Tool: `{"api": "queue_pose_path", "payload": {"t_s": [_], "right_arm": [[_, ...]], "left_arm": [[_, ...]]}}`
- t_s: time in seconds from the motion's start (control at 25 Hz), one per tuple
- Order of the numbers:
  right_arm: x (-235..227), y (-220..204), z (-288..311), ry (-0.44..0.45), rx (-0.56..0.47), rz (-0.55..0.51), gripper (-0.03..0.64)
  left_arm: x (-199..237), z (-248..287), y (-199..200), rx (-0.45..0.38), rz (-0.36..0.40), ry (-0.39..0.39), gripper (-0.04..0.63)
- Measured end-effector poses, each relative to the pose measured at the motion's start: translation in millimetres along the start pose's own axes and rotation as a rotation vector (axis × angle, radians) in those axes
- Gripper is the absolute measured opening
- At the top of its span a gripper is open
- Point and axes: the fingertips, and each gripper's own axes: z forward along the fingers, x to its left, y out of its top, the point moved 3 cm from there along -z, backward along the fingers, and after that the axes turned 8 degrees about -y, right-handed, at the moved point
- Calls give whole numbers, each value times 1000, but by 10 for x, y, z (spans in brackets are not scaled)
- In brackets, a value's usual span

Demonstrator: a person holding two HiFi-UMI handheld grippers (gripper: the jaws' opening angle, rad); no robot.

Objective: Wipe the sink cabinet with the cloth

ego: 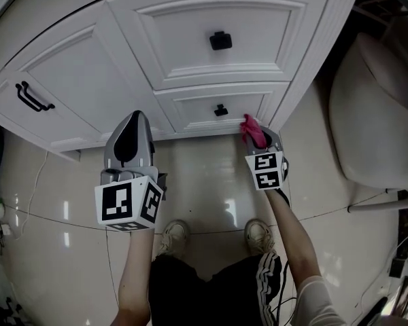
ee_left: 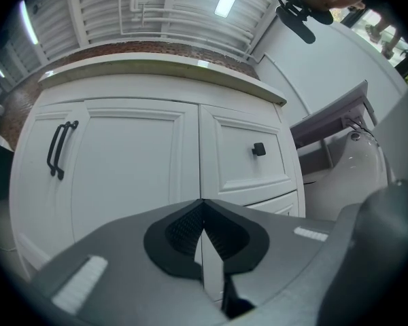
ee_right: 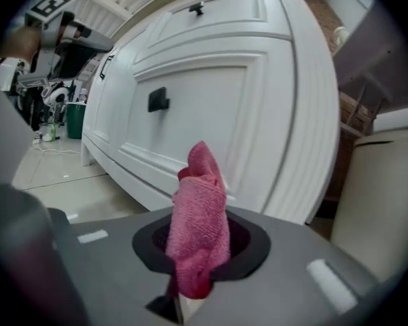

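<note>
Cloth [ee_right: 200,226] sits pinched in the right claw [ego: 261,141] just before the cabinet's [ego: 68,73] low right drawer [ego: 190,107], left claw [ee_left: 202,231] pressed together on nothing; wiping there likely needs it pushed onto the panel and swept.

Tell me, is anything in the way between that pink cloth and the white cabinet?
Nothing visible. The right gripper holds the cloth in its shut jaws, facing the sink cabinet near its lower drawer front, with only open space between them.
</note>
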Motion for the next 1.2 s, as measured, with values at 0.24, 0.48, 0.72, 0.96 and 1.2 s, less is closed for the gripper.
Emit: {"api": "queue_pose_path", "payload": {"t_s": [0.24,0.48,0.72,0.96,1.2], "right_arm": [[-579,-309,-47,-152,68,138,66],[-632,-137,-315,-193,41,309,64],[-827,959,-1192,-176,-186,482,66],[-533,2446,-2258,-36,-496,405,69],[-11,2804,-2821,49,-553,292,71]], "left_arm": [[-46,35,-28,-2,13,-5,14],[-10,-27,32,11,24,14,14],[-25,-191,902,-139,22,56,14],[-706,-466,1380,-155,30,-66,14],[-953,-760,1692,-181,66,-100,14]]}}
